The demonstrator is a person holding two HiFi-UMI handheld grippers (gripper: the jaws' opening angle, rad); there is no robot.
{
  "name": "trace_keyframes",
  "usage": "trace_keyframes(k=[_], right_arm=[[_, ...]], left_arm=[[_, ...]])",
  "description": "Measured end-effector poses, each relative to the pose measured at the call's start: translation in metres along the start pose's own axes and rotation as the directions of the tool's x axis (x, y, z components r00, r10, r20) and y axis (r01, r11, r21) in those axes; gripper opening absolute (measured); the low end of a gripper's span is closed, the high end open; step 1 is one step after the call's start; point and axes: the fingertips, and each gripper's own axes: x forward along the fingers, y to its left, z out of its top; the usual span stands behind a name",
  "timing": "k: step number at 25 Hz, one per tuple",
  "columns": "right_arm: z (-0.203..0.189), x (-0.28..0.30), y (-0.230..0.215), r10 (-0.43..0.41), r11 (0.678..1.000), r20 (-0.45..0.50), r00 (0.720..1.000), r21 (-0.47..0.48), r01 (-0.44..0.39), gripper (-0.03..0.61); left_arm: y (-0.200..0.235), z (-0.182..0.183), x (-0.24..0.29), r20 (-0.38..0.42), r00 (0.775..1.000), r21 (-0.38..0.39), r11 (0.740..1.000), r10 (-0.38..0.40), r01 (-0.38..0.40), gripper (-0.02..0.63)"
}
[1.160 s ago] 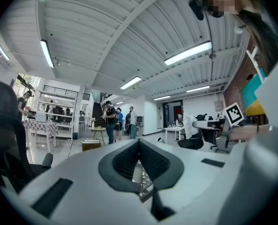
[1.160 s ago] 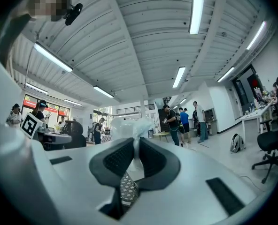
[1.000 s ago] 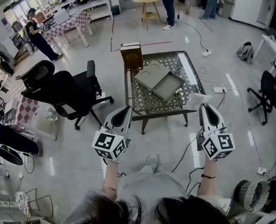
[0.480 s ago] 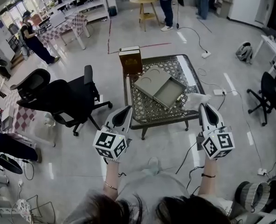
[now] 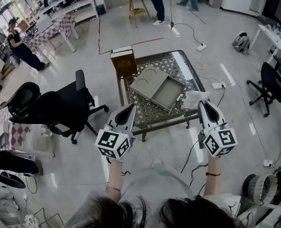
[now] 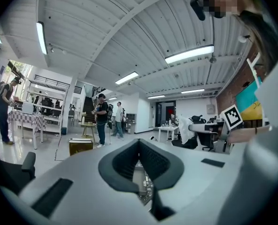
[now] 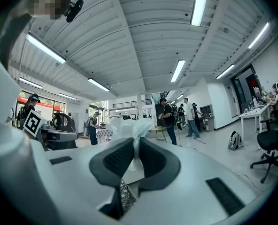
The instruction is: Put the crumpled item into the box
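Note:
A crumpled white item [image 5: 195, 98] is pinched in my right gripper [image 5: 201, 103], which hangs at the near right corner of the patterned metal table [image 5: 159, 122]. In the right gripper view the jaws are shut on the white item [image 7: 129, 128], which bulges above the right gripper [image 7: 135, 142]. An open grey box [image 5: 157, 85] lies in the middle of the table, its lid folded out to the left. My left gripper [image 5: 130, 107] is held off the table's near left edge. The left gripper [image 6: 138, 142] is shut with nothing in it.
A brown box [image 5: 123, 61] stands at the table's far left corner. A black office chair [image 5: 60, 106] is on the floor to the left, another chair [image 5: 273, 82] to the right. Cables [image 5: 211, 87] run across the floor by the table. People stand far off.
Both grippers have edged a little forward toward the table. The right one still holds the crumpled item; the left stays shut and empty.

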Motion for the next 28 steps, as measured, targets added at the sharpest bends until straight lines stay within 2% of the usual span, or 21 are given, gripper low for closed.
trace_keyframes(k=[5,14,22,28], right_arm=[[-0.01,0.01,-0.005,-0.007,1.0,-0.02,1.0,0.012,0.007,0.055],[-0.009,0.034,-0.03,0.028,0.999,-0.039,0.999,0.025,-0.027,0.055],[-0.001,0.08,-0.066,0.126,0.992,-0.049,0.991,0.023,-0.125,0.055],[-0.006,0.112,-0.086,0.219,0.976,-0.08,0.972,0.019,-0.218,0.055]], left_arm=[[0.002,-0.01,0.013,-0.012,1.0,-0.019,1.0,-0.016,0.016,0.017],[-0.002,-0.012,0.041,-0.036,0.999,-0.039,0.999,0.01,-0.011,0.017],[-0.002,-0.006,0.085,-0.035,0.997,-0.048,0.996,0.072,-0.074,0.017],[-0.003,-0.01,0.115,-0.031,0.991,-0.067,0.989,0.128,-0.13,0.017]])
